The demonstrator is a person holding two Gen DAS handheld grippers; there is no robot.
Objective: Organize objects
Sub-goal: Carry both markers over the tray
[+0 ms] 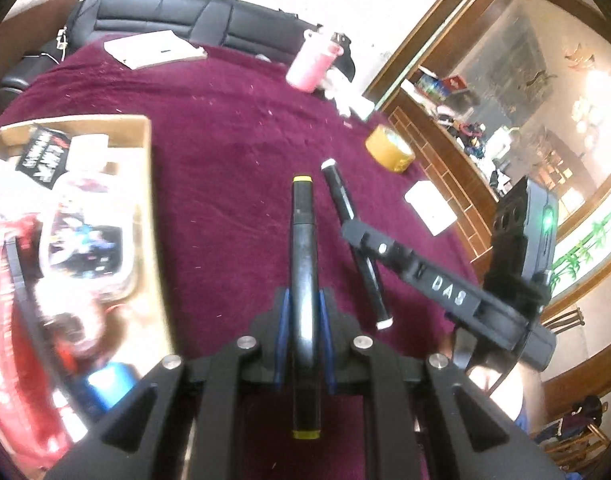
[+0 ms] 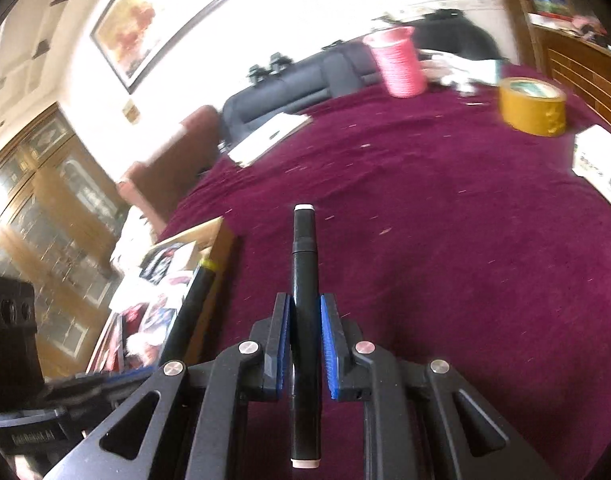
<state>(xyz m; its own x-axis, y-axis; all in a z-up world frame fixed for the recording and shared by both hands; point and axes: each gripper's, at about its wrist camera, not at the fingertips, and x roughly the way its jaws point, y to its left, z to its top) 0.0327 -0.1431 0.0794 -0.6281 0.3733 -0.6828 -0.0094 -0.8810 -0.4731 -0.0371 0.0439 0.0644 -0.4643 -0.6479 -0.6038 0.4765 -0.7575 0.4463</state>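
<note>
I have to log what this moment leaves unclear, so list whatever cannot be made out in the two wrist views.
- Cardboard box contents: motion blur smears them in the left wrist view; the right wrist view shows only a corner.
- White box label: cut off by the right wrist view's edge, print too small.
- Yellow-capped marker barrel text: none readable, hidden between the left hand-held gripper pads.
- Cabinet shelf items: too small.
</note>
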